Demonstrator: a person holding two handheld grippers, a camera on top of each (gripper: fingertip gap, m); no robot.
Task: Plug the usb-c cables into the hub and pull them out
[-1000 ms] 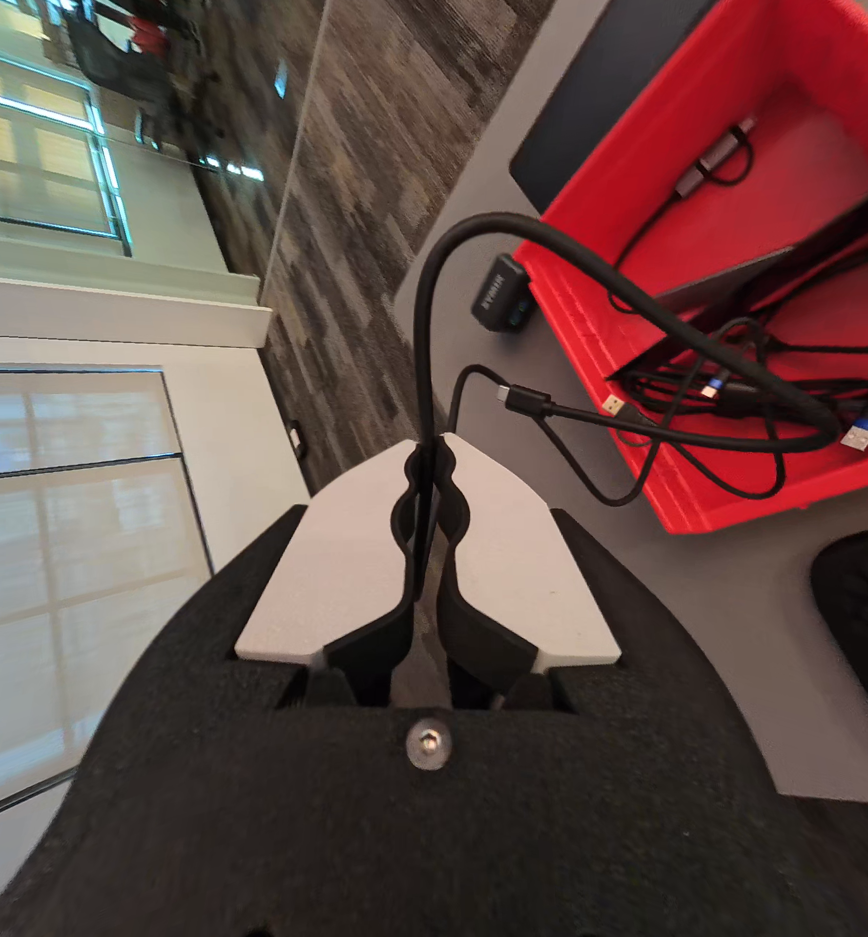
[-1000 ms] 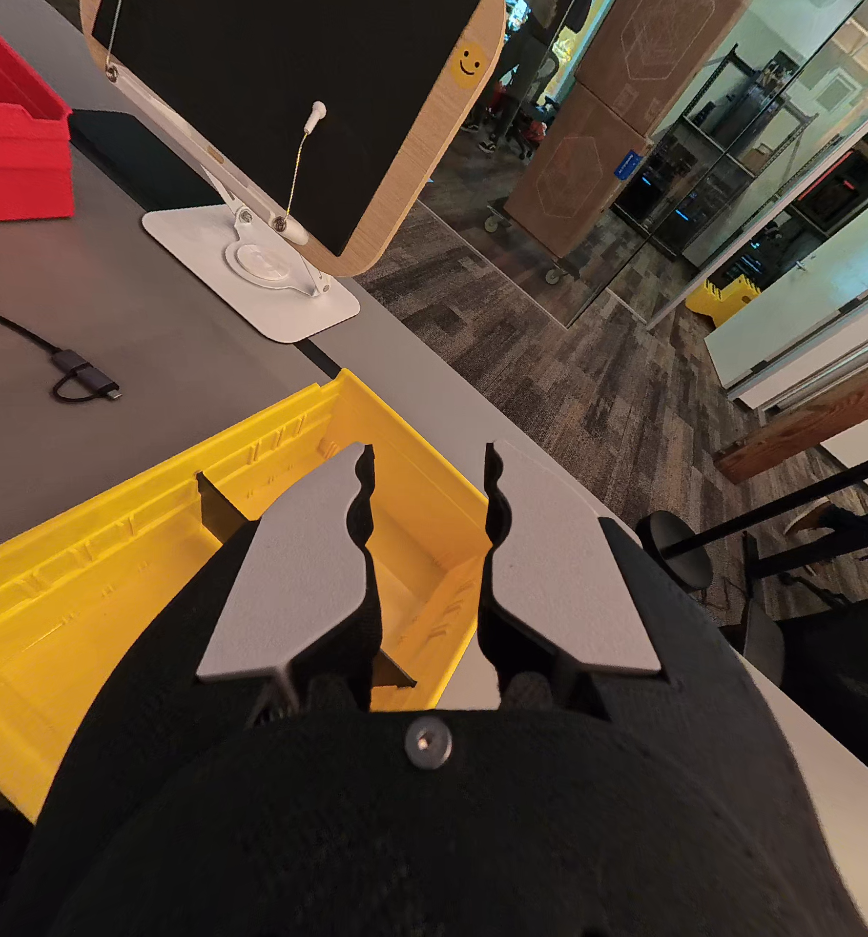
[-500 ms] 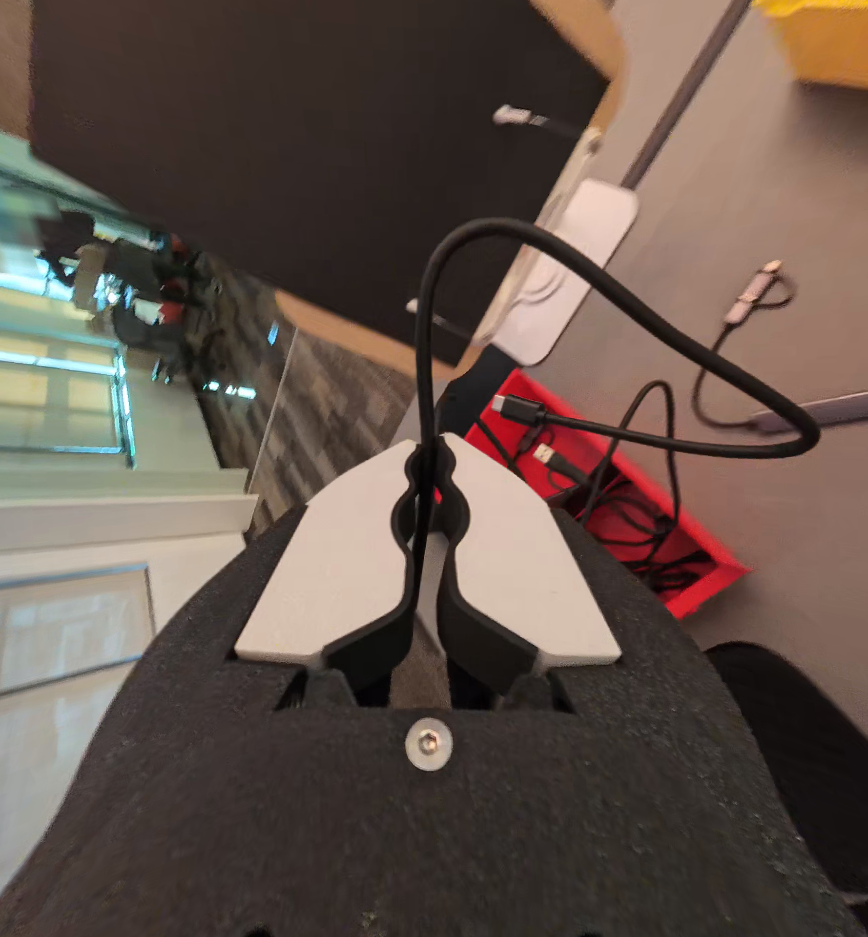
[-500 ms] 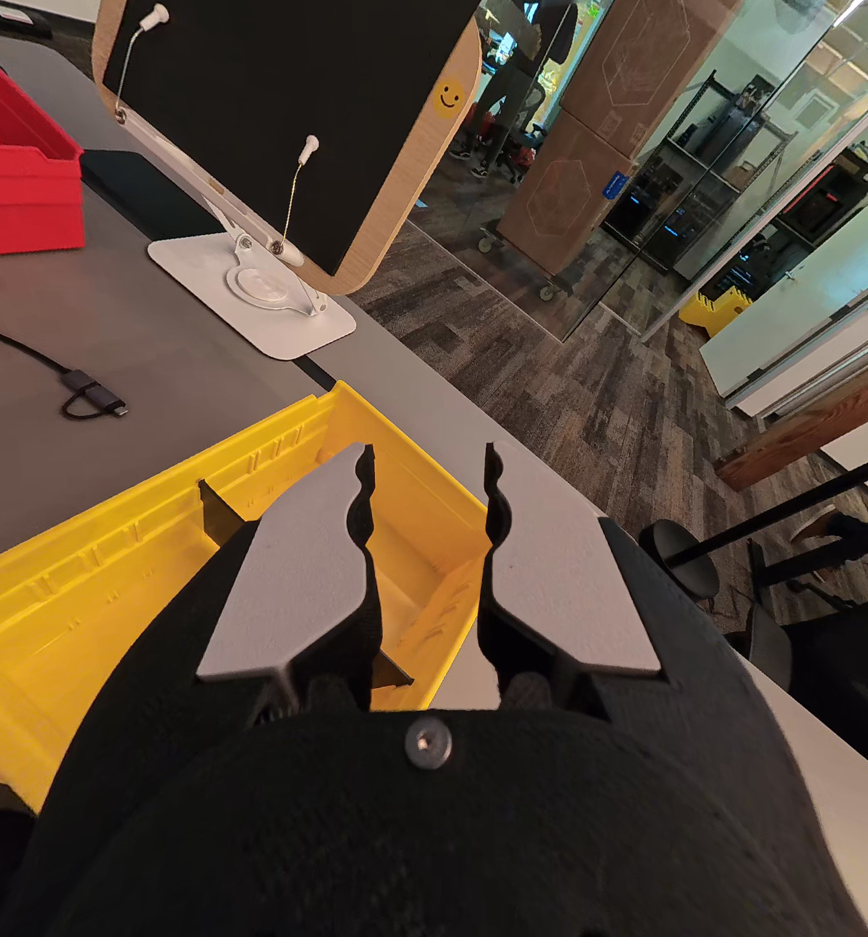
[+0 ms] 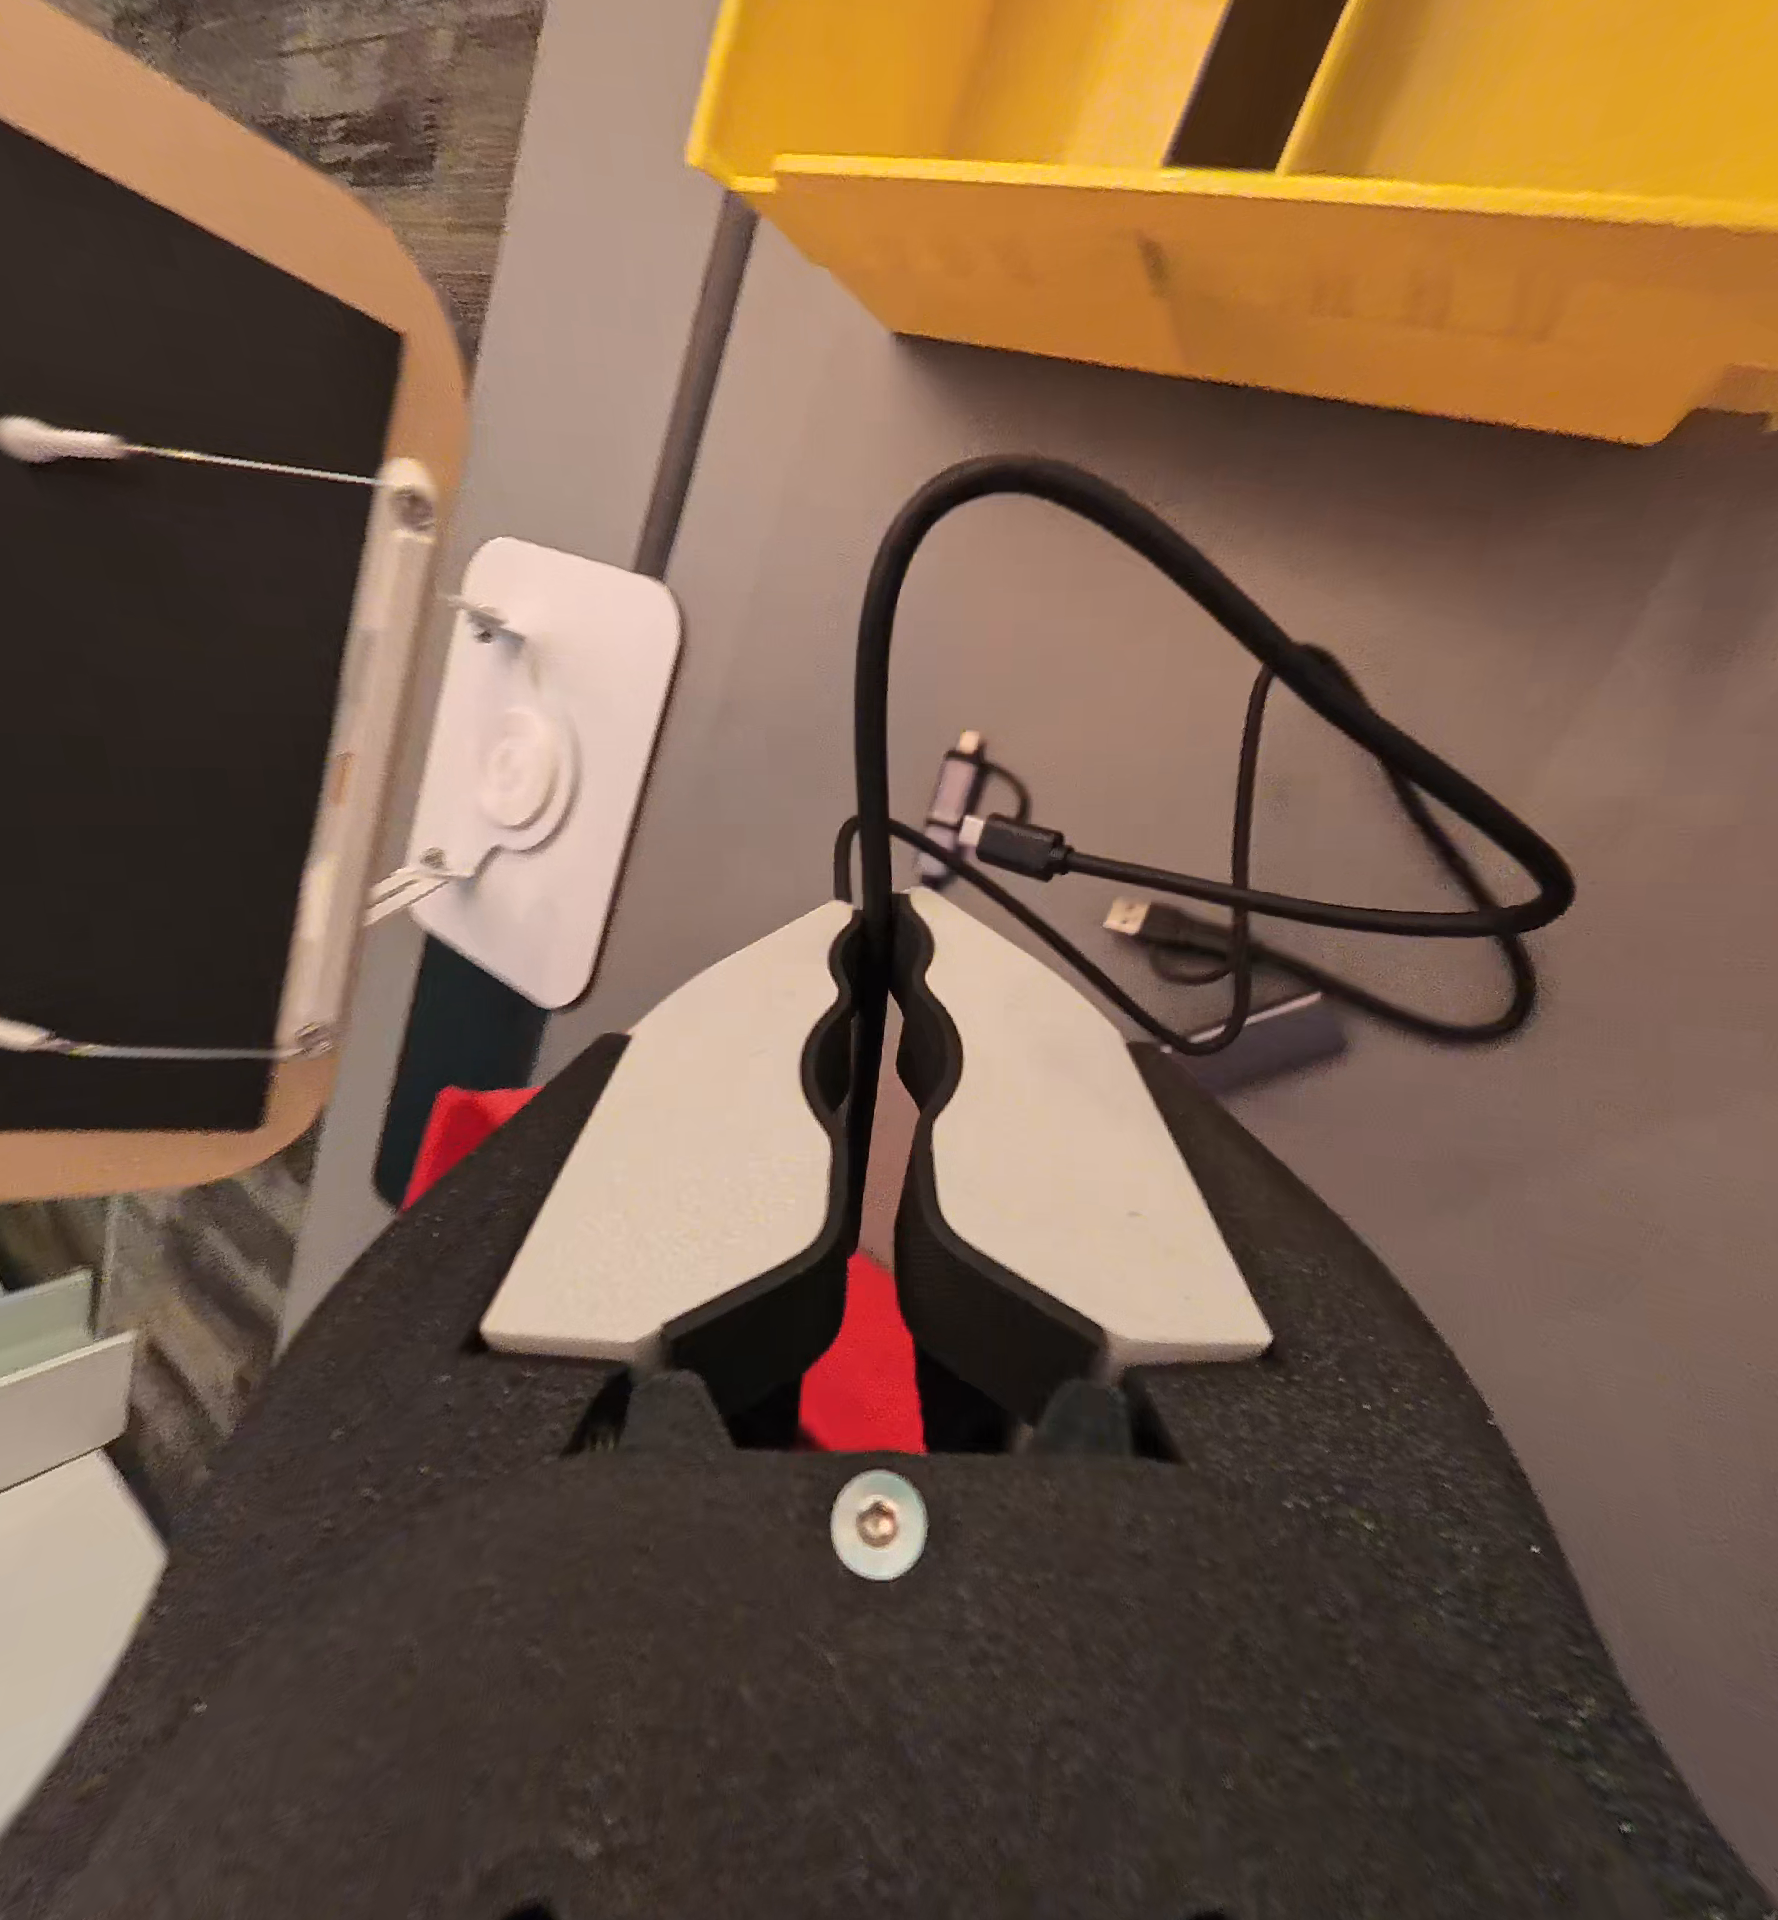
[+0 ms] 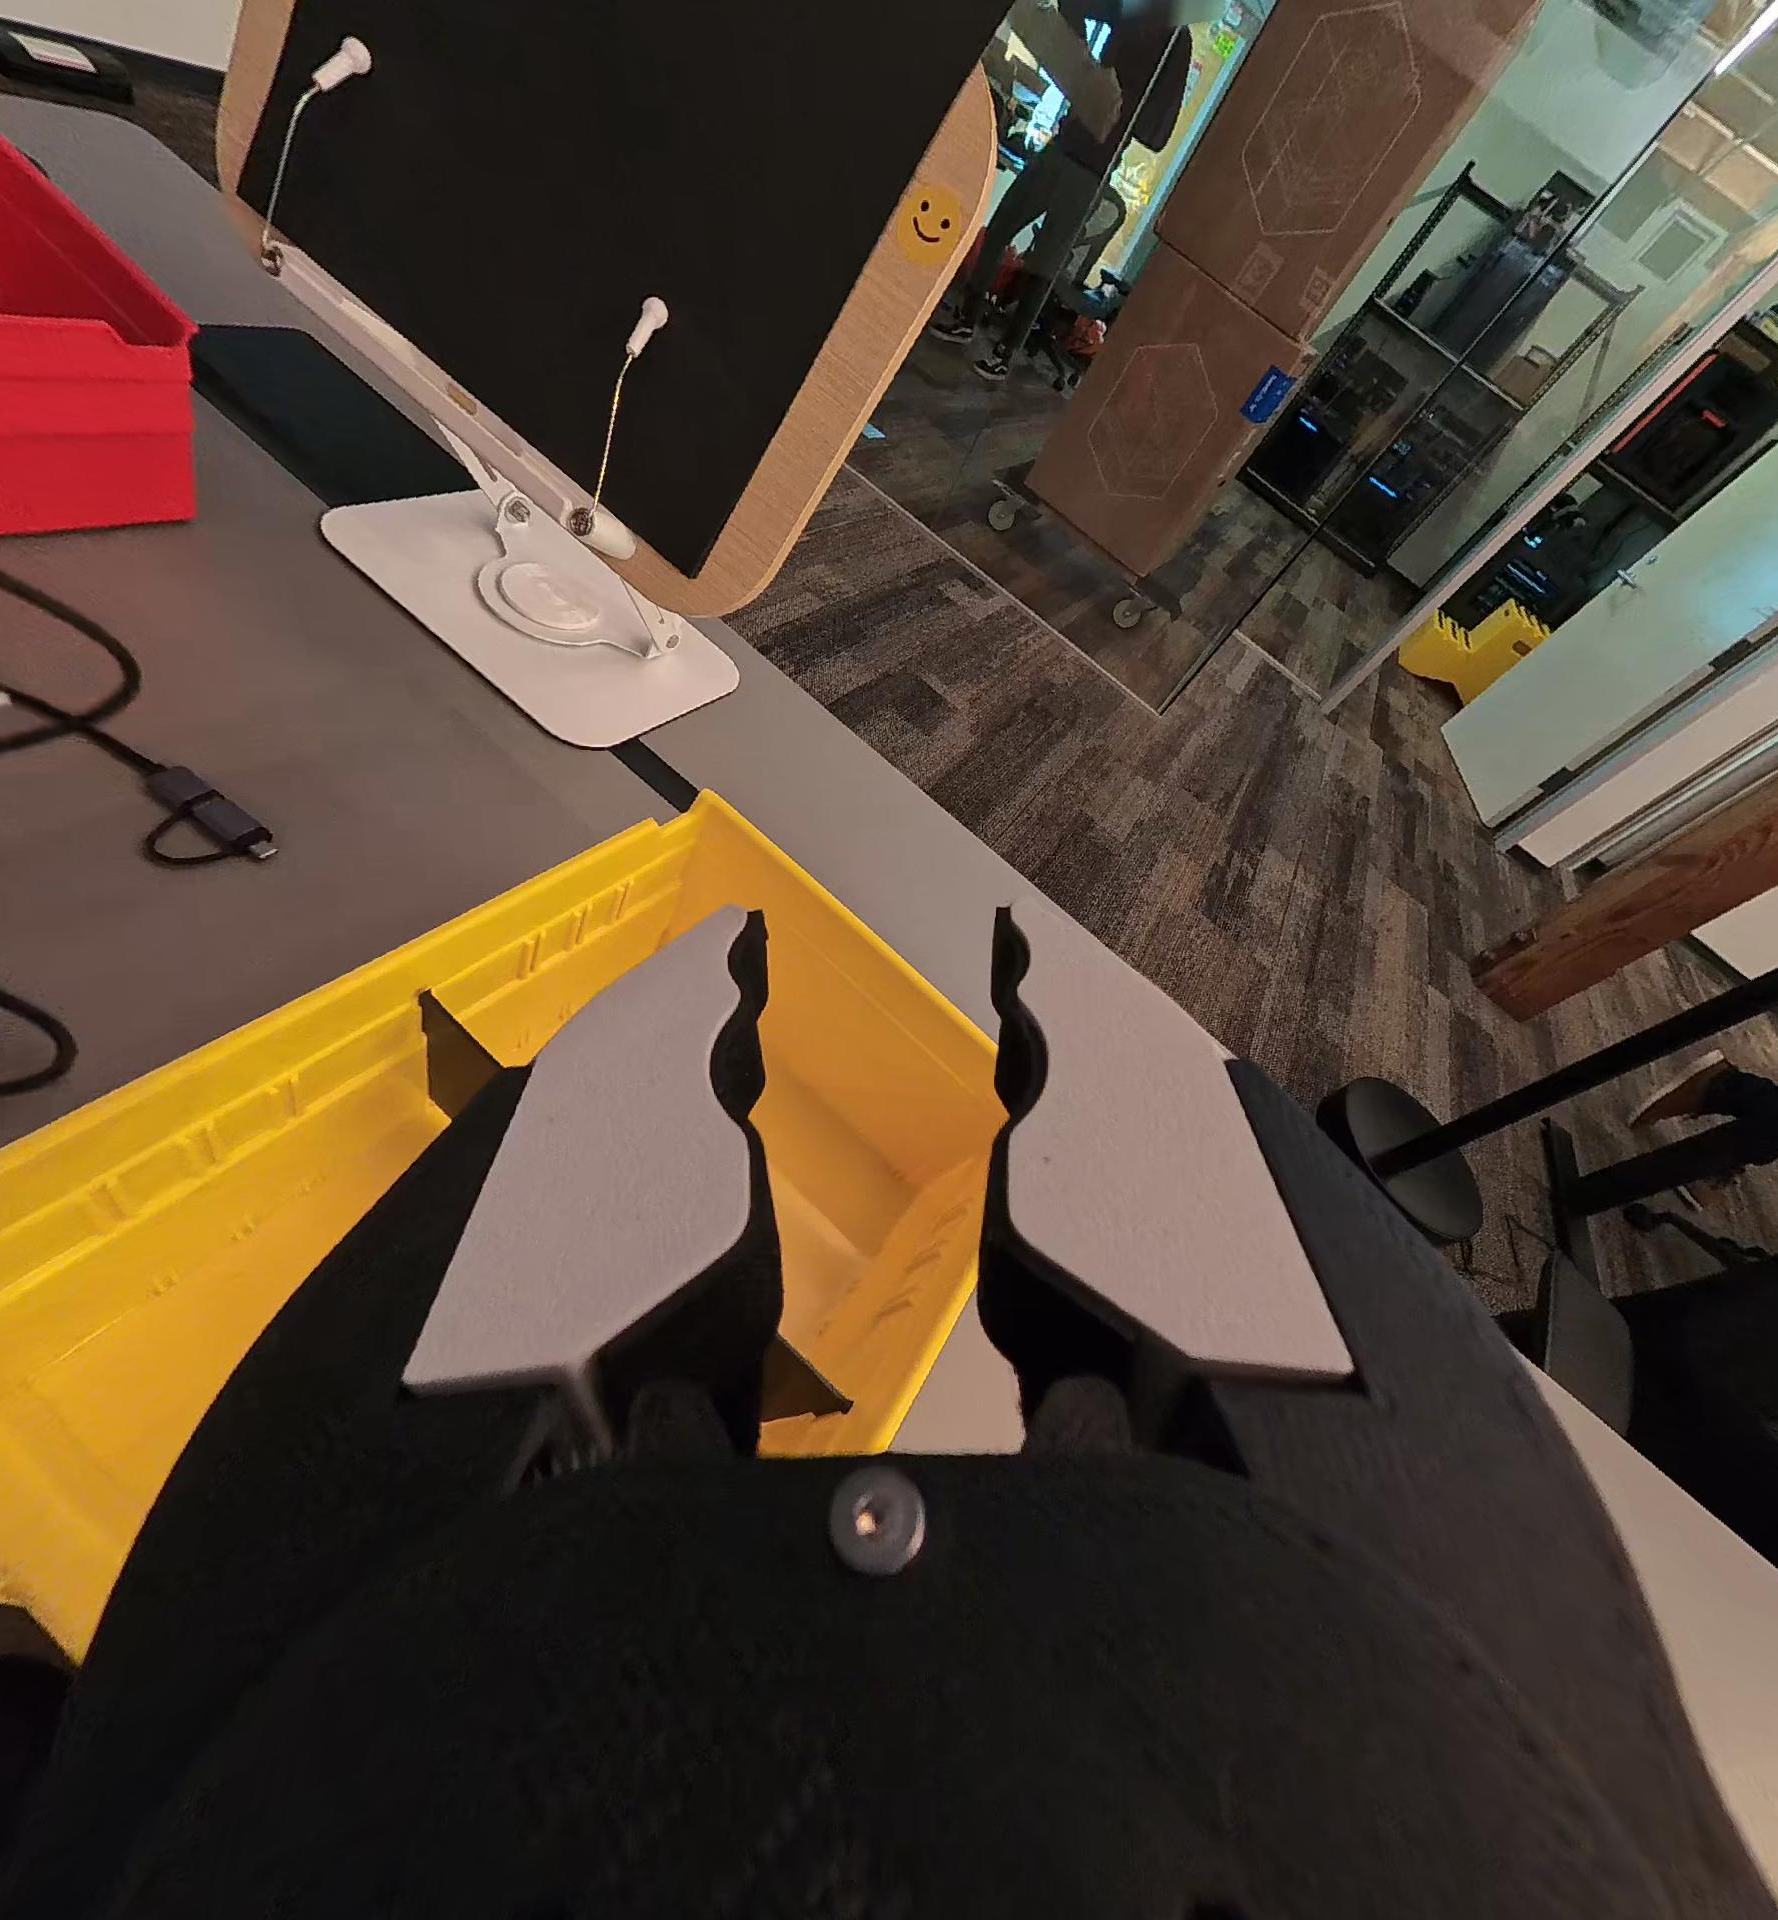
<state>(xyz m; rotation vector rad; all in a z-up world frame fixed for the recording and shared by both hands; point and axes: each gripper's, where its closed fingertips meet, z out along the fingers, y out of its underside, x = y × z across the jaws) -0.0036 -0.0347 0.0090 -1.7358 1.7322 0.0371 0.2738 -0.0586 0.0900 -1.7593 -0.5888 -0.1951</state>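
My left gripper (image 5: 874, 914) is shut on a black cable (image 5: 1280, 665), held above the grey table (image 5: 1487, 1299). The cable arcs up and right, then loops back to its free usb-c plug (image 5: 1015, 836) hanging in front of the fingertips. A USB-A plug (image 5: 1134, 916) hangs beside it. The grey hub (image 5: 1280, 1029) lies on the table beyond, with its own lead and grey connector (image 5: 958, 790). My right gripper (image 6: 874, 935) is open and empty above the yellow bin (image 6: 241, 1195). The hub's connector (image 6: 210, 810) also shows at the left of the right wrist view.
The yellow bin (image 5: 1280, 260) stands at the table's far side. A red bin (image 6: 54, 416) sits at the left, and shows under my left fingers (image 5: 859, 1361). A black board on a white base (image 6: 532, 613) stands by the table edge. Floor drops off beyond. Some 30 cm of space lies between my two pairs of fingers. From my left tips it is roughly 15 cm to the grey hub (image 5: 1280, 1029); from my right, 35 cm. The hub's connector (image 6: 210, 810) lies some 20 cm from my left tips, 35 cm from my right tips. The left camera catches it too, in the left wrist view (image 5: 951, 797).
My left gripper has swung with the cable from over the red bin to over the grey table, now facing the hub and yellow bin. The right gripper has barely moved and stays open.
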